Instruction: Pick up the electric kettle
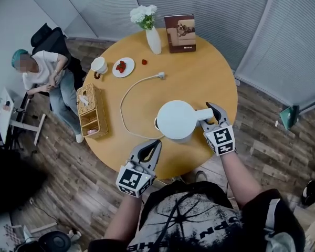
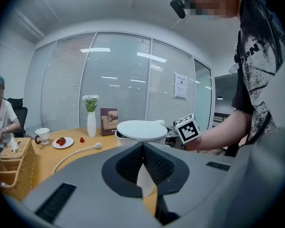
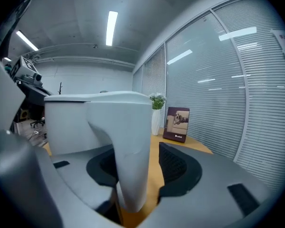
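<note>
The white electric kettle (image 1: 176, 119) (image 2: 141, 129) (image 3: 80, 122) stands on the round wooden table (image 1: 215, 72), near its front edge. Its handle (image 1: 203, 113) (image 3: 130, 151) points right and sits between the jaws of my right gripper (image 1: 213, 112) (image 3: 142, 163). In the right gripper view a strip of table shows between the handle and the right-hand pad, so the jaws stand open around it. My left gripper (image 1: 149, 150) (image 2: 142, 148) hovers at the table's front edge, left of the kettle, its jaws together with nothing in them.
A white cord (image 1: 127, 93) with a plug (image 1: 160, 76) loops left of the kettle. A wicker basket (image 1: 92, 109), a cup (image 1: 98, 64), a plate of strawberries (image 1: 123, 67), a flower vase (image 1: 153, 38) and a framed picture (image 1: 180, 33) stand farther off. A person (image 1: 42, 72) sits at the left.
</note>
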Demonstrator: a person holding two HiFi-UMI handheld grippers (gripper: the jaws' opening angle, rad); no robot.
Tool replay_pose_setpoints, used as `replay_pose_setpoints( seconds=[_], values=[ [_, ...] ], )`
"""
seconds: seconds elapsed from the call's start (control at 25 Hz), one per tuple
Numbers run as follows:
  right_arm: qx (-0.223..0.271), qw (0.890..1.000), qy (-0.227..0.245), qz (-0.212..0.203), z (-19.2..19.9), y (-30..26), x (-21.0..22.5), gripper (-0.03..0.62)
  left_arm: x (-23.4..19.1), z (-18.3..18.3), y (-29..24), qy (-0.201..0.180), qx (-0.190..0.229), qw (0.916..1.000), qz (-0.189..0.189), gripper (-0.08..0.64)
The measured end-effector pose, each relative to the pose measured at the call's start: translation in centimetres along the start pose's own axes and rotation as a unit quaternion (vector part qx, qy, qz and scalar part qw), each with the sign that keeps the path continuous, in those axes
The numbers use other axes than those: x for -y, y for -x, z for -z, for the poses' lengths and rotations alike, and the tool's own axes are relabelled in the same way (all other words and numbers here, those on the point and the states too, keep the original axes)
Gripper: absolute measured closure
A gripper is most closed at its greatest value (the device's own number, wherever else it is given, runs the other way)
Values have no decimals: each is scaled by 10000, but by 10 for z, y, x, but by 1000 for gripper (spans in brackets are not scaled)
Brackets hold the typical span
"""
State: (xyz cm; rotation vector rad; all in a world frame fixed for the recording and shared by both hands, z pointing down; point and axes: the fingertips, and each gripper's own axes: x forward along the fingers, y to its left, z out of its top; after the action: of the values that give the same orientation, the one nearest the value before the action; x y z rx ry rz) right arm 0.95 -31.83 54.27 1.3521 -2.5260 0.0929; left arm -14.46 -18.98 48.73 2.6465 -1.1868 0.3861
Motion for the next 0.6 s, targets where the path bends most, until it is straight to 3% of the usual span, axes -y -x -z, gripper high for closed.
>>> replay_pose_setpoints(
  seconds=[0.08,0.24,0.6],
  values=[
    [45,10000,65,-33,-2,-4,-2,404,0,0,3,26,15,10000,-27,561],
    [106,9997,221,-9,-4,-12,-8,535,-4,4,7,57,-21,10000,-66,561],
    [152,9997,141,154,-5,-14,-6,549,-7,13,14,140,-70,9998,-114,561]
  ],
)
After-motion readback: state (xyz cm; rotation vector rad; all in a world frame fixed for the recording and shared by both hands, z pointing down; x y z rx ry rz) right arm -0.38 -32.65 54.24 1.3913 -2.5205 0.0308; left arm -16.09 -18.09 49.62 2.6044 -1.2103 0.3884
